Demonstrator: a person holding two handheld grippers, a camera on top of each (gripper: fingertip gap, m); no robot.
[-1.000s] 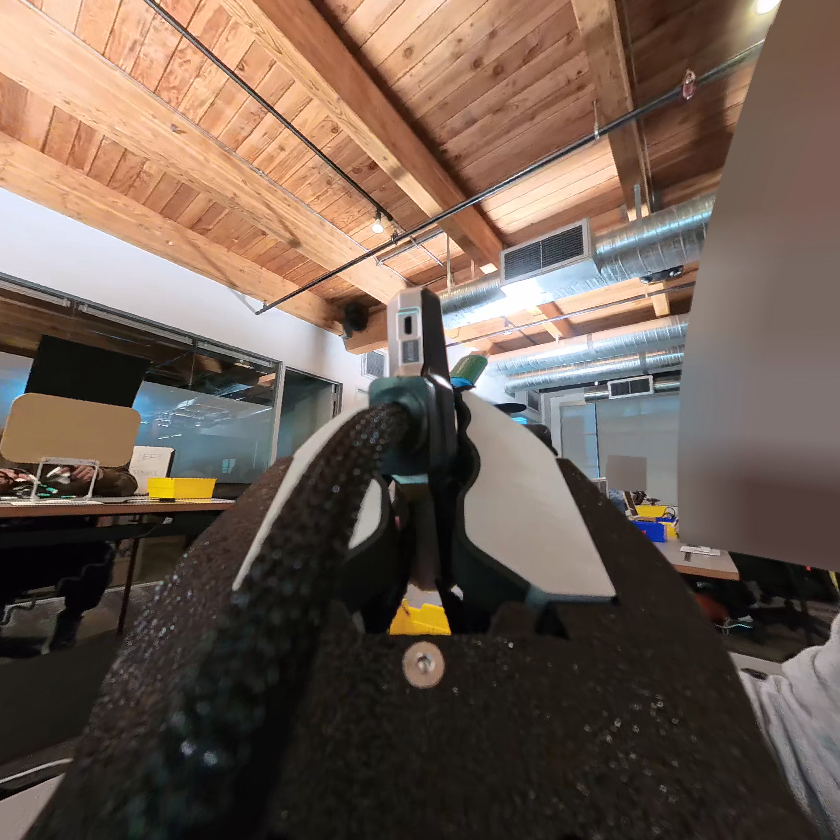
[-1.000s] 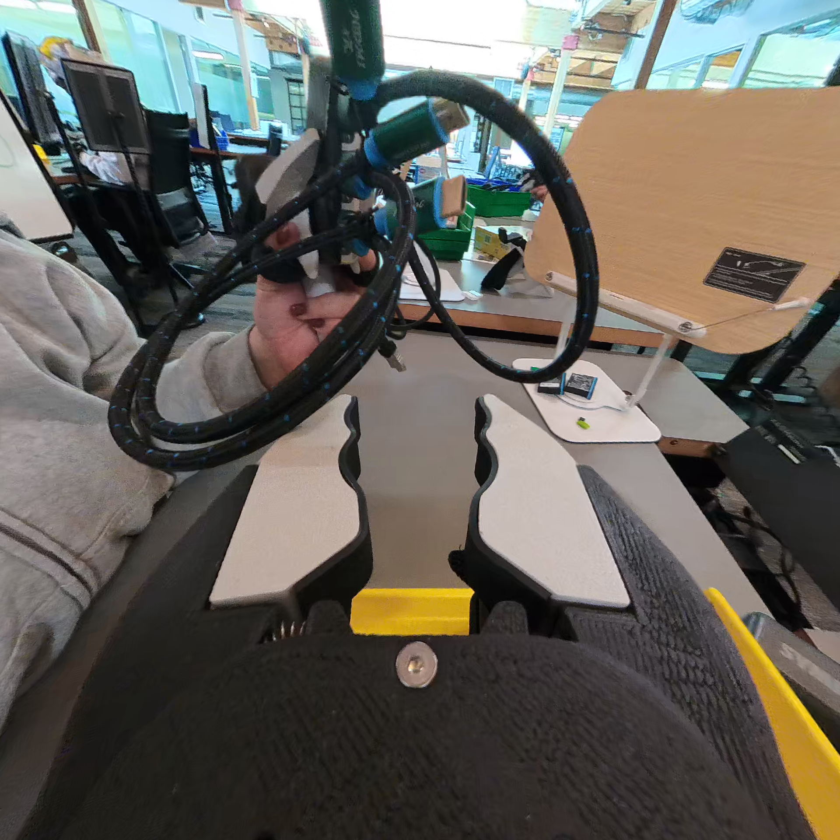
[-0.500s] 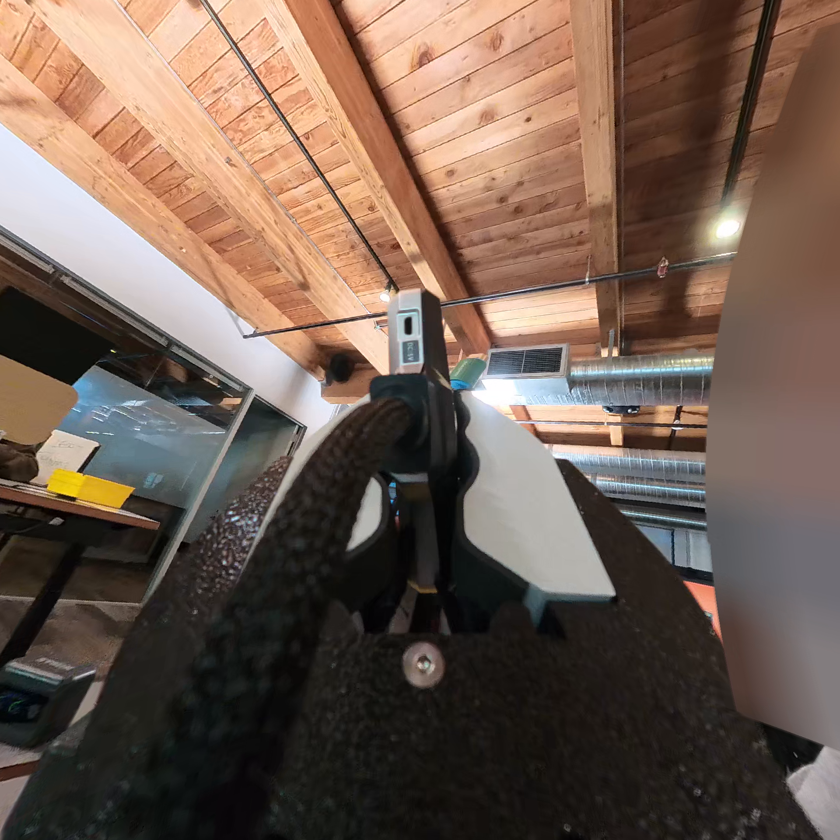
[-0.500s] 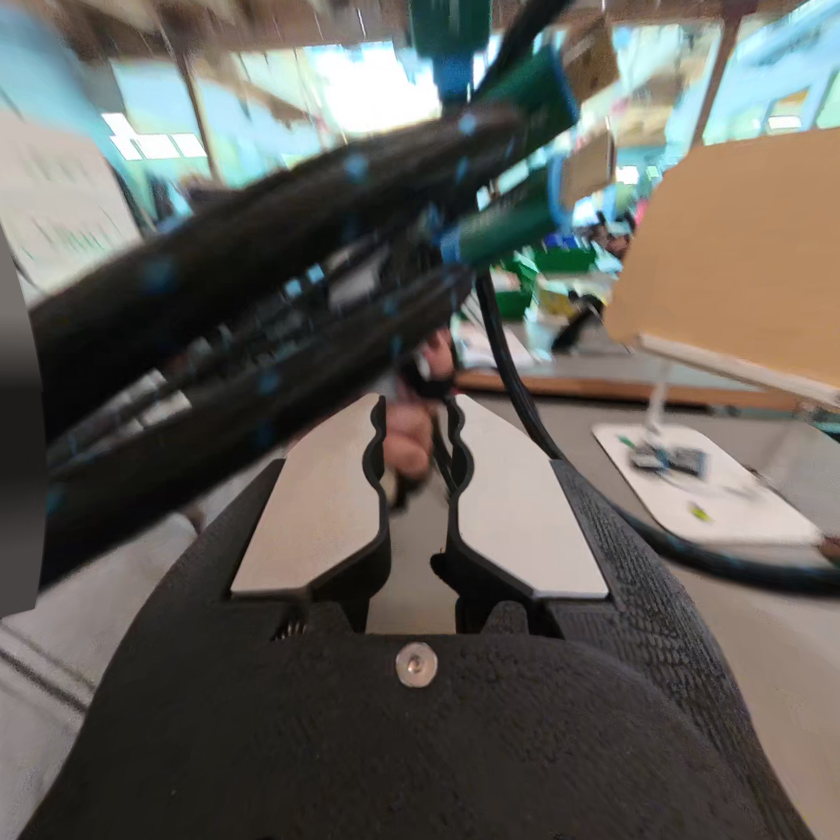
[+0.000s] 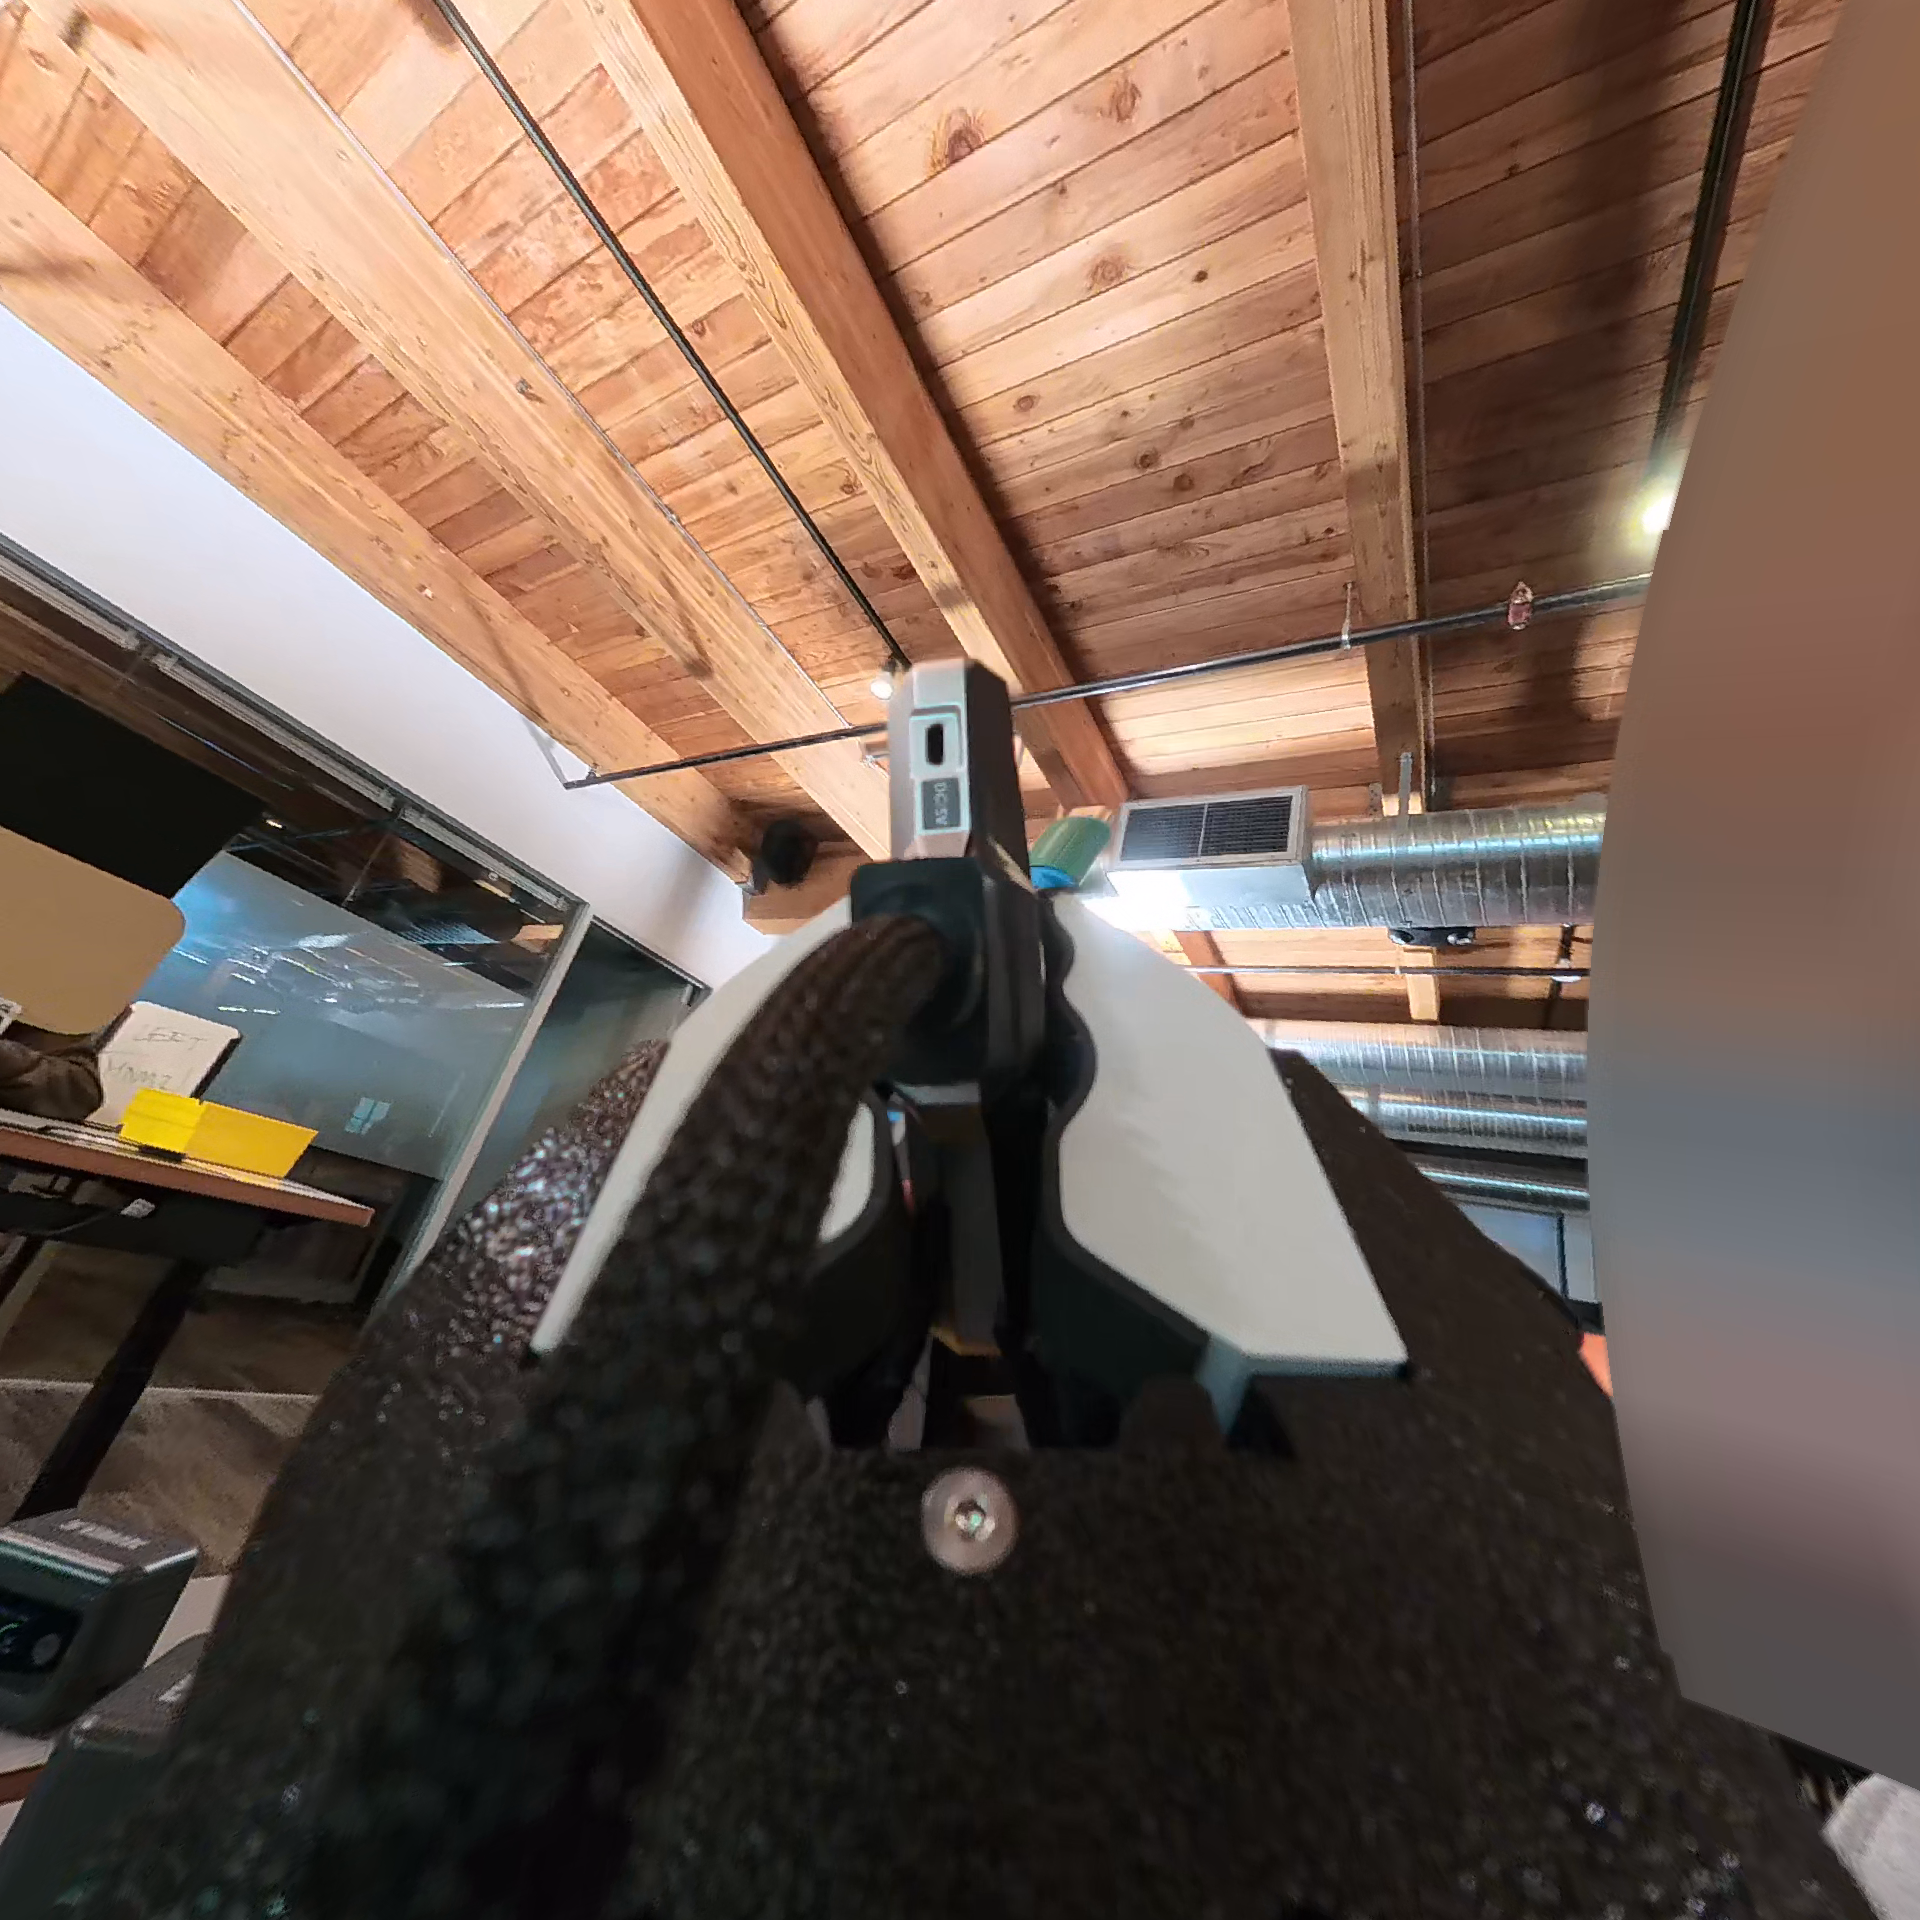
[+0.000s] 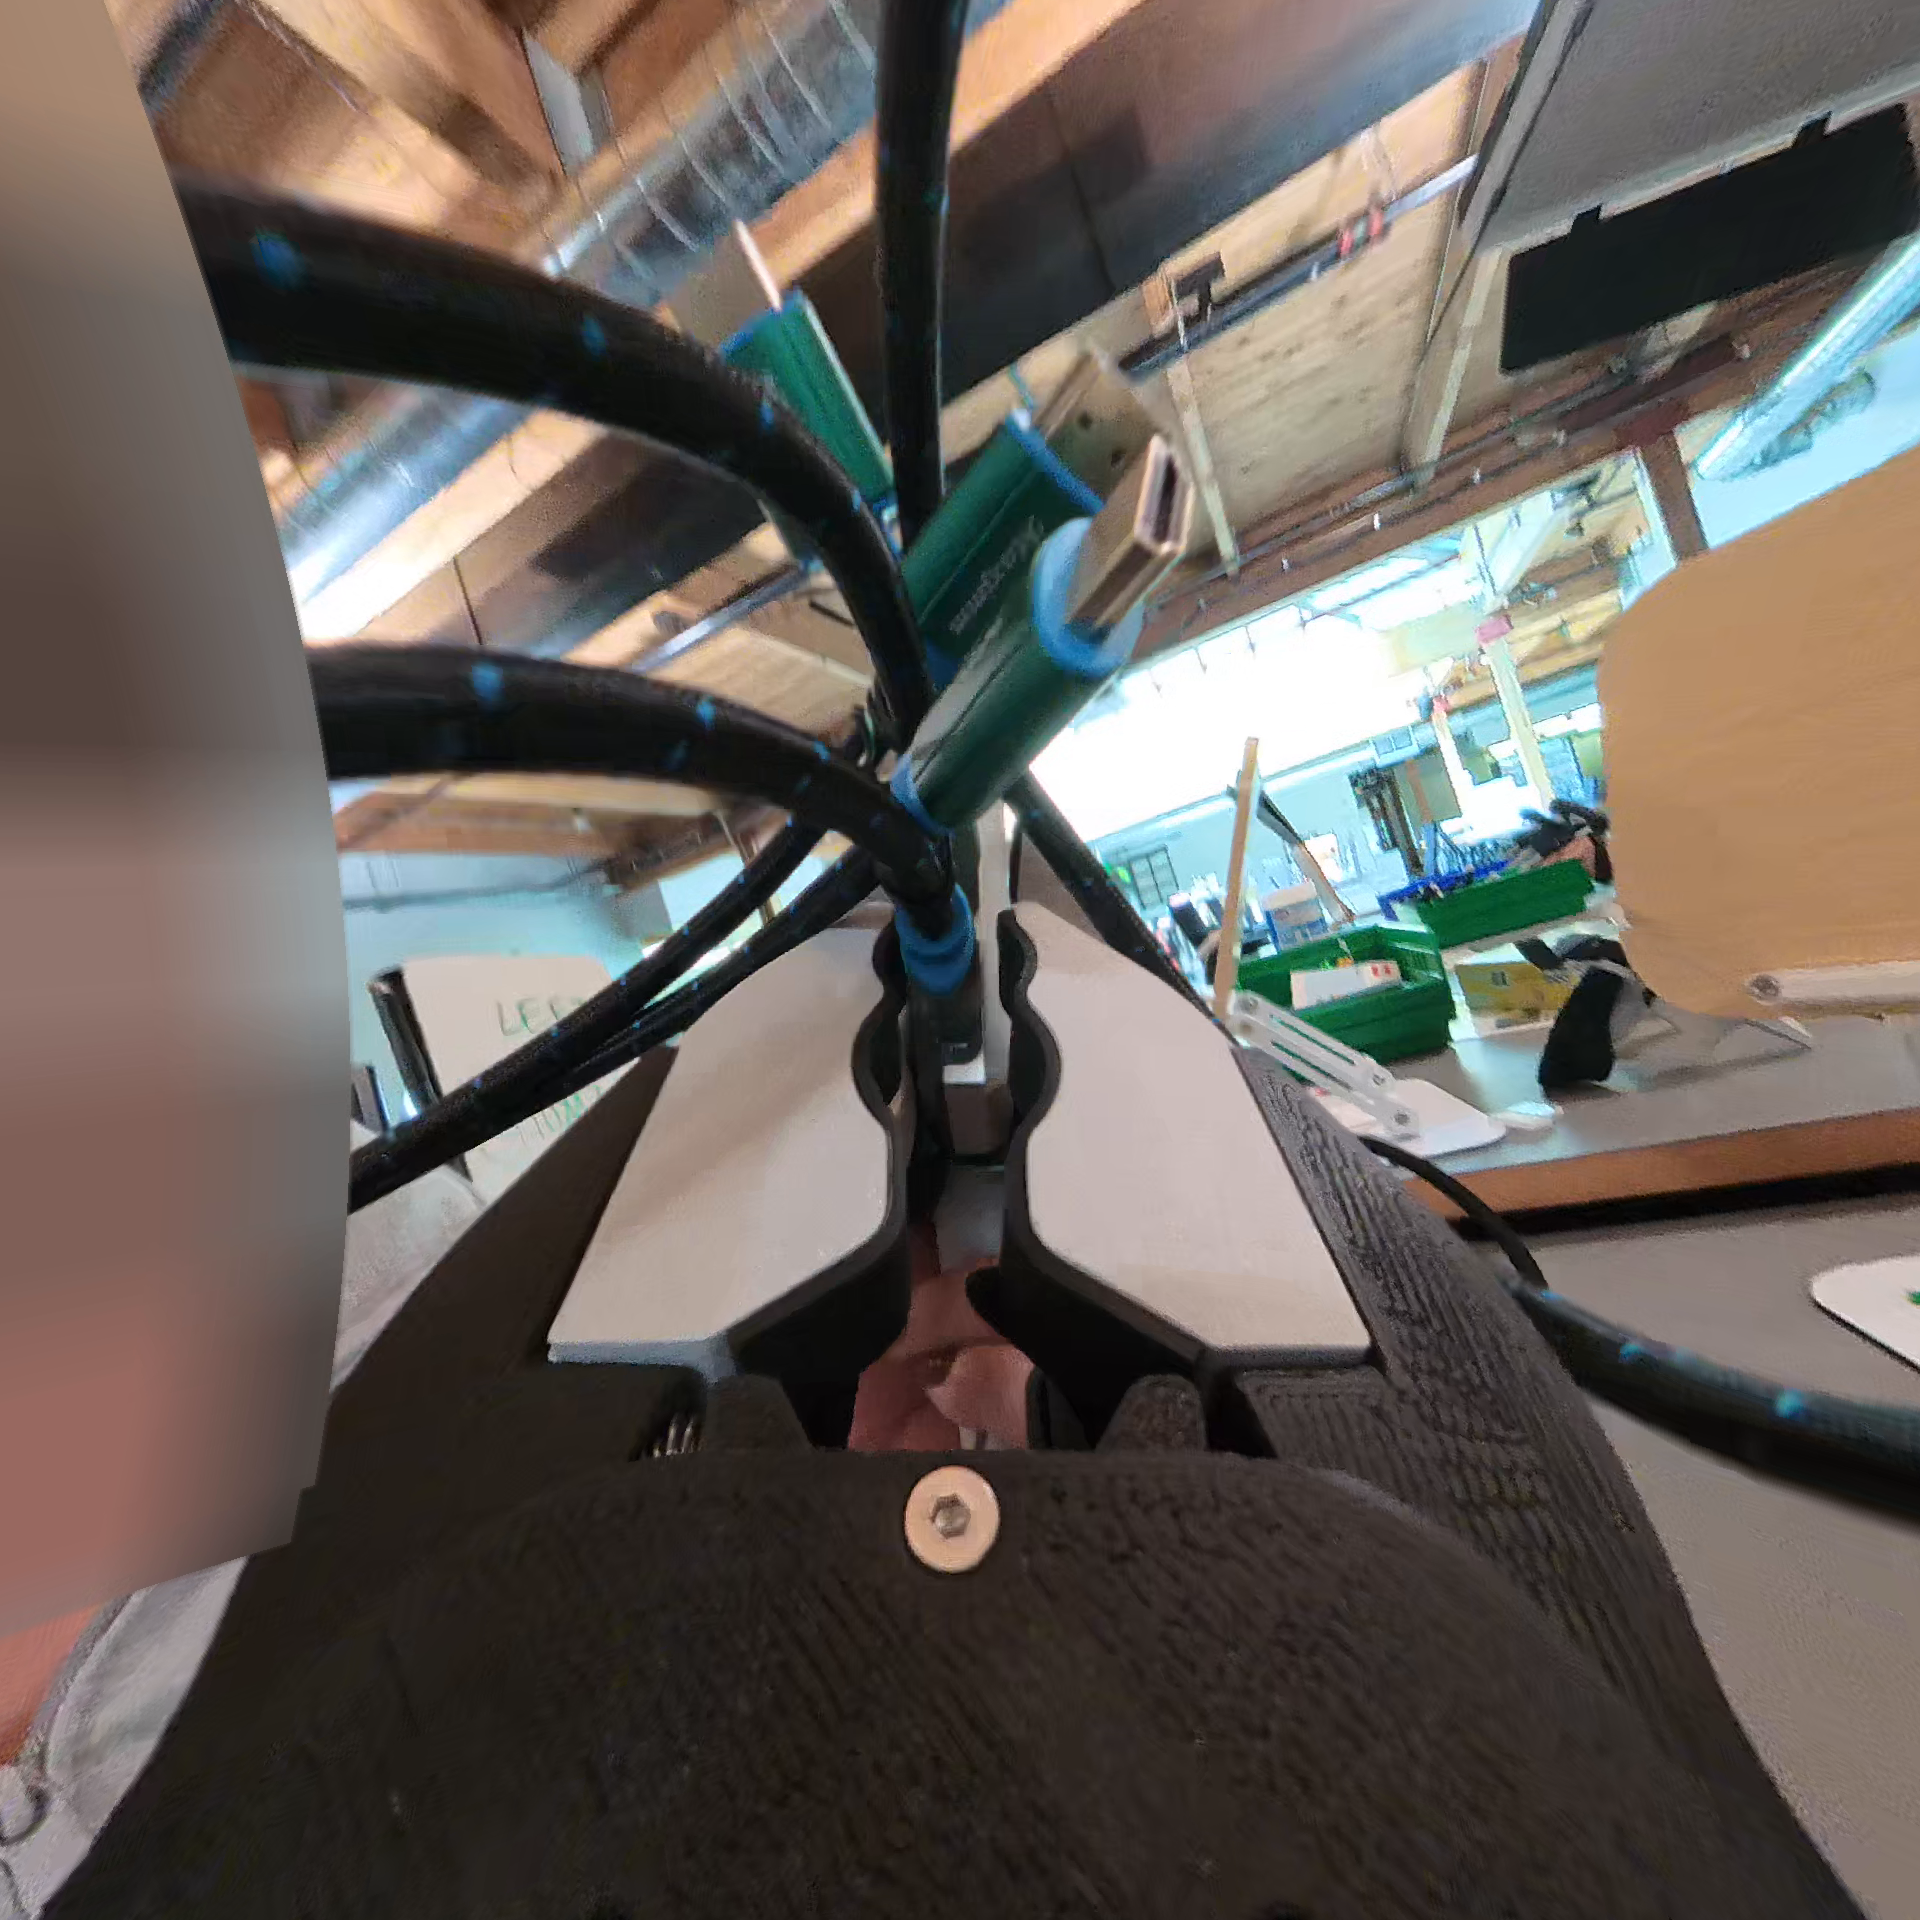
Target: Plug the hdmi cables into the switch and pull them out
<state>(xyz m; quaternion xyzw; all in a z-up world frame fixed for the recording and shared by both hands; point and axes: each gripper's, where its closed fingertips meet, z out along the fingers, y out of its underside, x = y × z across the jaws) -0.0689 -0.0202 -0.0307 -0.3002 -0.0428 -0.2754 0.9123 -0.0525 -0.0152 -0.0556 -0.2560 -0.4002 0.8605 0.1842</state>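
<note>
- The room is an open workshop with a plank-and-beam wooden ceiling (image 5: 1039, 312), silver ducts (image 5: 1455, 862) and grey desks (image 6: 1714, 1299) carrying green bins (image 6: 1351, 997).
- The left gripper (image 5: 977, 935), tipped up toward the ceiling, is clamped narrowly on a small grey adapter box (image 5: 940, 769) with a port on its end; a thick braided cable (image 5: 727, 1143) leaves the box and drapes over the left finger.
- The right gripper (image 6: 961, 977) is nearly closed on a black plug with a blue collar (image 6: 935, 956) at the same box.
- Risks, as I judge them: tangled black-and-blue cable loops (image 6: 582, 727) could snag or twist the box out of either narrow grip; the loose green HDMI plug (image 6: 1029, 613) could swing against the fingers.
- Only the right view shows the loops, spare plugs and desks; only the left shows the box's port face.
</note>
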